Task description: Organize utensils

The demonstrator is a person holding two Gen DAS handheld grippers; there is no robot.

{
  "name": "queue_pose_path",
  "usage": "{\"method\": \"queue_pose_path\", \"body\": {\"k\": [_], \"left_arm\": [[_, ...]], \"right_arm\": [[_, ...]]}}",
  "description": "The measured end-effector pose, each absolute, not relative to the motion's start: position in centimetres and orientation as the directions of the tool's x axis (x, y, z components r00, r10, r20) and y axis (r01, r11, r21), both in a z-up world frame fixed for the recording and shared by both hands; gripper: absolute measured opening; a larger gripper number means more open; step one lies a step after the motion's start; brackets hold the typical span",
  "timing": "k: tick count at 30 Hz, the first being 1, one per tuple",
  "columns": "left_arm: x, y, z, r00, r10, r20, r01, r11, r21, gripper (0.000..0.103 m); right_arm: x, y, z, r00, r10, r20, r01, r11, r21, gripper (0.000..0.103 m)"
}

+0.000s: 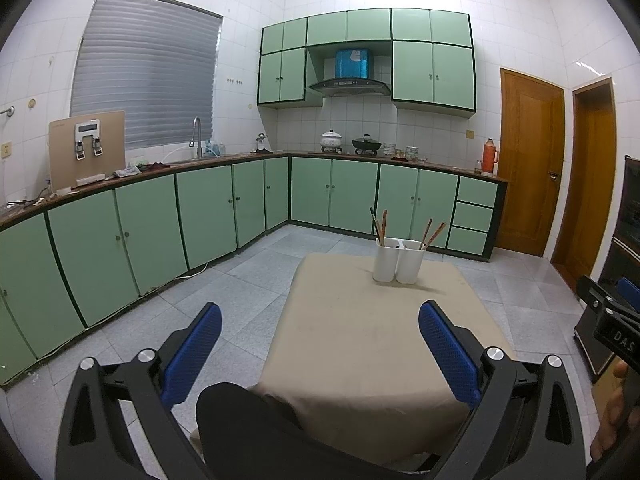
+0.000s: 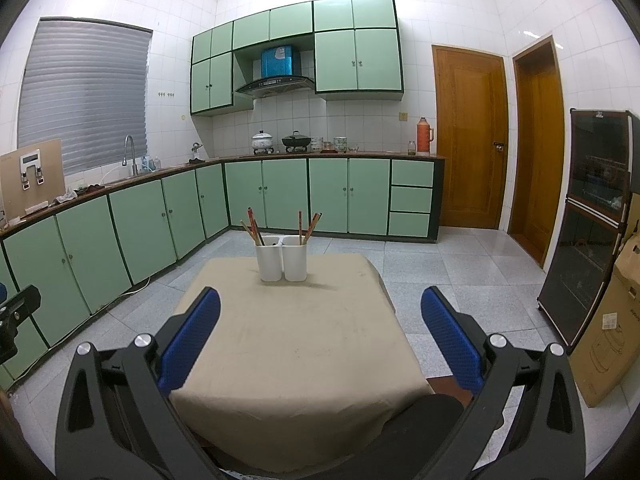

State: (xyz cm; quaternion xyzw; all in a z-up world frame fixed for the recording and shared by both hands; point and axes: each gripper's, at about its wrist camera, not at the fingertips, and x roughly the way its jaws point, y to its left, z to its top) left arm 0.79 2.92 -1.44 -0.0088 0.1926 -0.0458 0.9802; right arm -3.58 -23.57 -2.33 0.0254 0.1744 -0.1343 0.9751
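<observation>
Left tool (image 1: 320, 344), right tool (image 2: 320, 336): both wide apart, empty.

We see green cabinets (image 2: 328, 196) along the far wall, a red thermos (image 2: 425, 136) on the counter, and a cardboard box (image 2: 608, 328) far right.

**Chopsticks sorted in twin holders**

I see two white holders (image 2: 282, 258) standing upright, touching side by side on the far part of the table's beige cloth. Brown chopsticks (image 2: 253, 226) lean in the left one, more chopsticks (image 2: 309, 227) in the right.
</observation>
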Motion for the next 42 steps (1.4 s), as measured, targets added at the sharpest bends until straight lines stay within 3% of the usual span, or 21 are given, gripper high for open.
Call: {"method": "queue_pose_path", "body": {"k": [42], "left_arm": [[0.7,3.12,-1.35,0.924,-0.093,-0.371,0.087,0.996,-0.033,0.097]], "right_arm": [[-3.79,-23.73,-2.27,0.903,-0.253,-0.347,0.272,0.962,0.007,0.097]]}}
